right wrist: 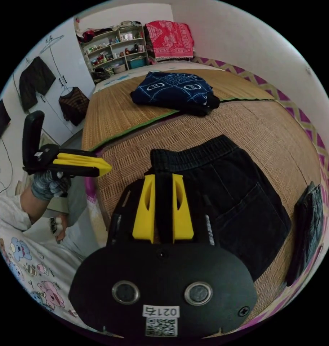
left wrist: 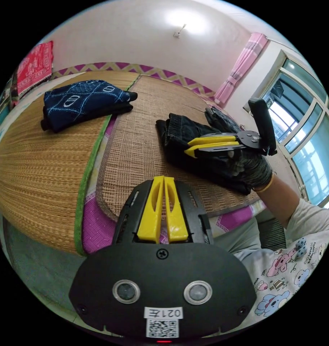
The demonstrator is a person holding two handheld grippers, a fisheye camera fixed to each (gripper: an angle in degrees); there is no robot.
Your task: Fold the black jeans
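Observation:
The black jeans lie folded into a compact rectangle on the woven mat, waistband towards the bed's middle and a back pocket on top. My right gripper hovers over their near edge, its jaws a little apart with nothing pinched. The left gripper view shows that same right gripper in a gloved hand above the jeans. My left gripper is shut and empty, off the jeans by the mat's near edge. The left gripper is held in the air beside the bed.
A folded navy patterned garment lies further back on the straw mat. Another dark folded garment sits beyond the jeans near the bed's edge. A shelf and hanging clothes stand by the wall. Windows are close behind.

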